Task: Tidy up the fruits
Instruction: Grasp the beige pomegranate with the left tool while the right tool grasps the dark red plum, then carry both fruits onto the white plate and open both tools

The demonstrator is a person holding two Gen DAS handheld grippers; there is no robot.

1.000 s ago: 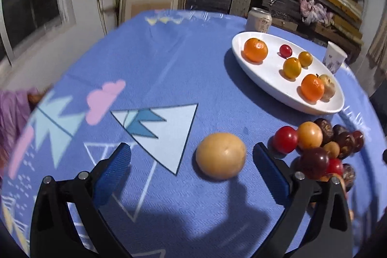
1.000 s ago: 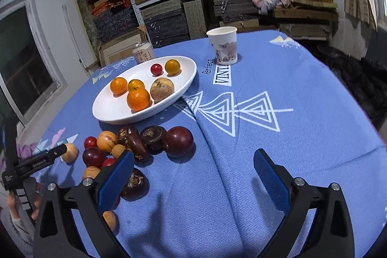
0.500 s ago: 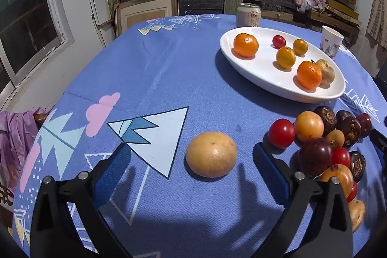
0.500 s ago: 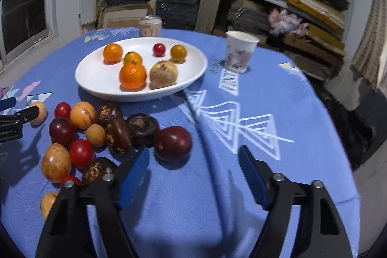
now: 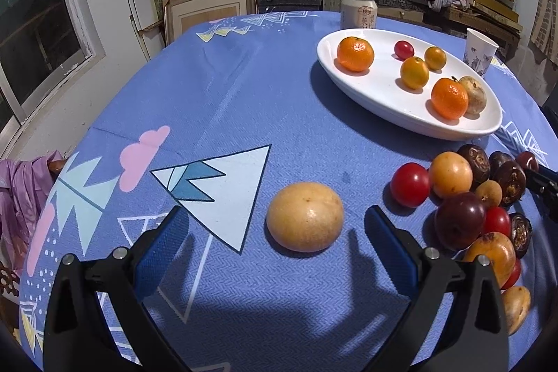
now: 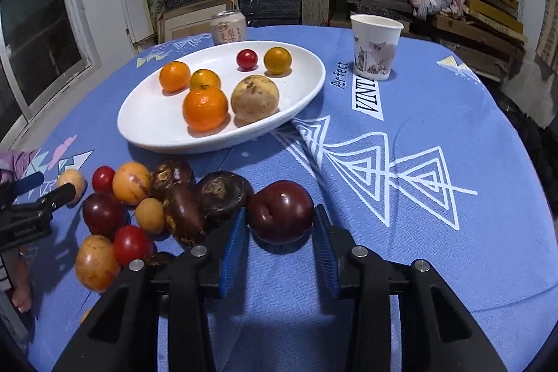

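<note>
Two claws work the same blue woven cloth, each lined up on its own fruit. Farthest left, the left claw [image 5: 275,239] hangs released, its blue ribbed pads spread wide on either side of a round yellow fruit [image 5: 304,216] that lies alone on the surface [image 5: 216,86], touching neither pad; the wide spread probably leaves room to settle around that smooth, slightly speckled ball before closing. To its right a loose heap of fruit [image 5: 477,204] crowds together: glossy red tomatoes, matte orange-yellow balls and dark, wrinkled brown pieces, most of them touching. At the heap's right edge the right claw [image 6: 280,234] has its pads drawn in close on both sides of a dark red plum [image 6: 280,212], shiny and smooth-skinned with a dimple; whether the pads already press the skin or stand just off it cannot be told, so the grip looks about to close rather than certainly made. Behind, a white oval plate [image 6: 146,128] of glazed ceramic holds oranges, a small tomato and a rough tan fruit, apparently the place where sorted pieces go. Further right stand a drink can [image 6: 228,27] and a printed paper cup [image 6: 375,47], upright and apart from the fruit.
</note>
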